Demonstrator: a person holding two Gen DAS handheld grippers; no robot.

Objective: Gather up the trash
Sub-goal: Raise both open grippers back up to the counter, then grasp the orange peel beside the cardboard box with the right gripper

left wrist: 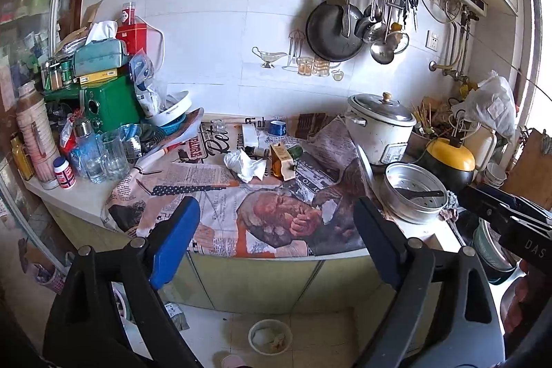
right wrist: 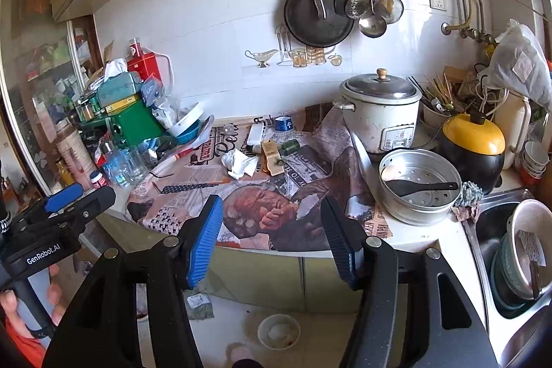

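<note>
A crumpled white tissue (left wrist: 246,166) (right wrist: 239,162) lies mid-counter on the newspaper-print cover (left wrist: 220,192). A small brown carton (left wrist: 283,161) (right wrist: 272,156) lies beside it, with a dark green bottle (left wrist: 295,151) (right wrist: 289,147) just behind. Farther back are a white box (left wrist: 249,134) and a blue roll (left wrist: 277,127). A small round bin (left wrist: 270,335) (right wrist: 278,331) stands on the floor below the counter. My left gripper (left wrist: 276,212) is open and empty, in front of the counter edge. My right gripper (right wrist: 272,206) hovers likewise, open with nothing between its fingers.
A rice cooker (right wrist: 381,112), a steamer pot (right wrist: 419,190) with a black spatula, and a yellow-lidded pot (right wrist: 474,147) crowd the right. The sink (right wrist: 490,223) holds stacked bowls. Glasses (left wrist: 107,154), a green box (left wrist: 110,102) and jars fill the left end.
</note>
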